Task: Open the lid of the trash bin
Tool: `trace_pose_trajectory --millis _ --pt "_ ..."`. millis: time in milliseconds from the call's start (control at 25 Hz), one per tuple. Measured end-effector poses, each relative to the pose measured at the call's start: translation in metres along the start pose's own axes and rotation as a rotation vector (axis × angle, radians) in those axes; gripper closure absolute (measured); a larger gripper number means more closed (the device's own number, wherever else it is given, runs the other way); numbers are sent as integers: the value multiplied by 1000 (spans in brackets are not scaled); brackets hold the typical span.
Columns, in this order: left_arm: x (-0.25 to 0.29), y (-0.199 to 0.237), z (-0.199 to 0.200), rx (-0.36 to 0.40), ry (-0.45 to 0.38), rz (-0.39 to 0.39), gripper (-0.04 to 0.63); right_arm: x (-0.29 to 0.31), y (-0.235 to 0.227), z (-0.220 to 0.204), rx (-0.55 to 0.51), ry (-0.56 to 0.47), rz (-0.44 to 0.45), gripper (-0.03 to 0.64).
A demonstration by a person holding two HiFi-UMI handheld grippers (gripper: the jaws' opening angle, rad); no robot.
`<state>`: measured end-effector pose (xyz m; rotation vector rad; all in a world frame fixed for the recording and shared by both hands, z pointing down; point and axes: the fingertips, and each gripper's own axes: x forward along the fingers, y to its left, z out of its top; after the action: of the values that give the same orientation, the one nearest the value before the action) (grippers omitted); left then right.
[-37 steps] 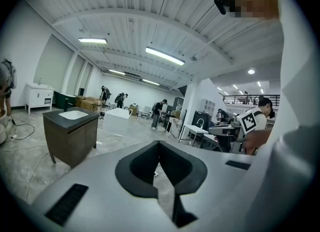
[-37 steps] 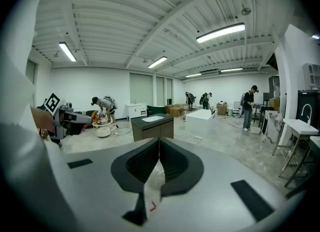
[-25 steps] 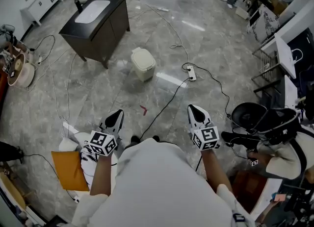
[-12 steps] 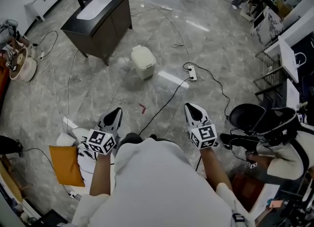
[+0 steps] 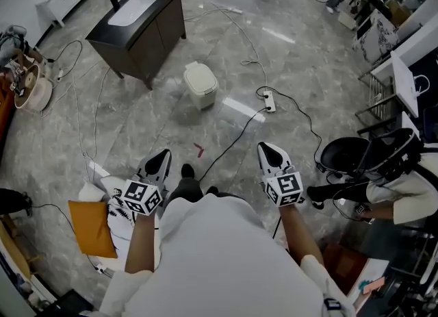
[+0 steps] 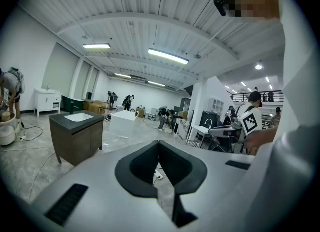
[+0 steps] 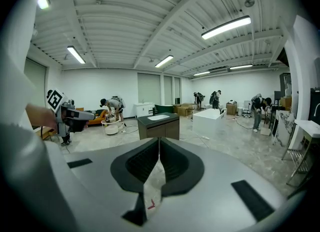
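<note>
Grey floor (image 5: 308, 69), shoe (image 5: 186, 170) advanced, trash bin (image 5: 200, 84) shut

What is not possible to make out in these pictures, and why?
1. Trash bin: head view, too small to show how its lid opens; neither gripper view shows it.
2. Red scrap on the floor: head view, too small to identify.
3. Person at the right: head view, cut off by the picture's edge.

On the grey floor (image 5: 308, 48) stand a trash bin (image 5: 200, 84), a dark sink cabinet (image 5: 147, 31) and a power strip (image 5: 269, 101).
</note>
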<state>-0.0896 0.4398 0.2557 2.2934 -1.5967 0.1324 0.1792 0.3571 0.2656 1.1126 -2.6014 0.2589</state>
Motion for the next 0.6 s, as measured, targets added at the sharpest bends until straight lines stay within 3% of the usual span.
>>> trace_pose_trajectory --millis 600 --pt "36 31 -2 -17 25 -20 577 41 -11 2 0 29 -16 584"
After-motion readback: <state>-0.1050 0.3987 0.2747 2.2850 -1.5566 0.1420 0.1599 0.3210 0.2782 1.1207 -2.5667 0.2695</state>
